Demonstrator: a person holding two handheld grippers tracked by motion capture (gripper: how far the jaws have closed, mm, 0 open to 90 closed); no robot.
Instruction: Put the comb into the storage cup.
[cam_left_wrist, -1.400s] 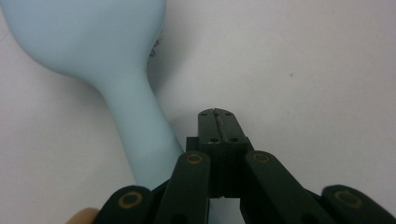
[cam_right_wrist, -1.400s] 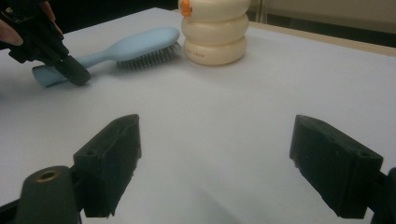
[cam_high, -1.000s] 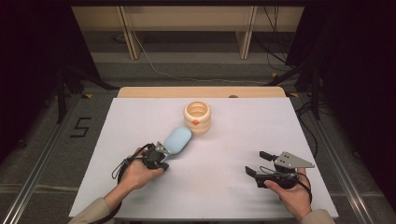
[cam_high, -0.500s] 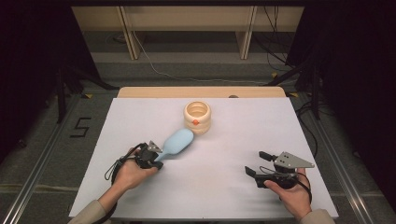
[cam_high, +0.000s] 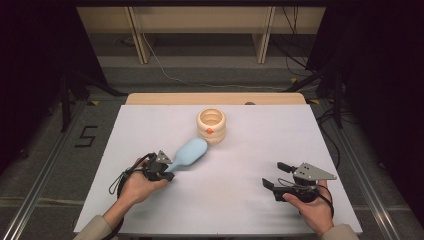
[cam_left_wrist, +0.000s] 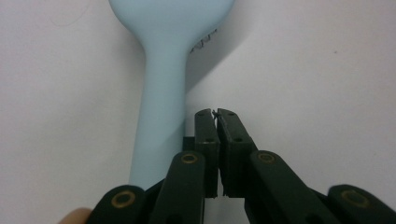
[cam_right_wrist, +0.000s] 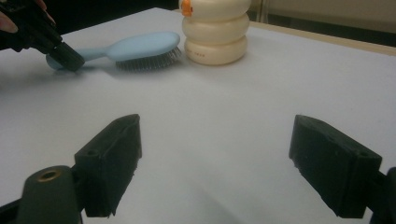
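Two handheld black two-jaw grippers work over the white table (cam_high: 165, 125). The left gripper (cam_left_wrist: 217, 114) lies low at the near left, held in the person's left hand (cam_high: 135, 184), forearm entering from the near edge and angled toward the far right. Its jaws stand together with nothing between them, just beside the handle of the pale blue plastic hairbrush (cam_high: 188, 154). The hairbrush lies bristles down on the table, its head pointing far and right, near the cream ribbed ring-stacked container (cam_high: 211, 125) at centre far. The right gripper (cam_right_wrist: 215, 168) hovers at the near right, well apart from the hairbrush, jaws spread wide and empty, gripped from below by the right hand (cam_high: 312, 209).
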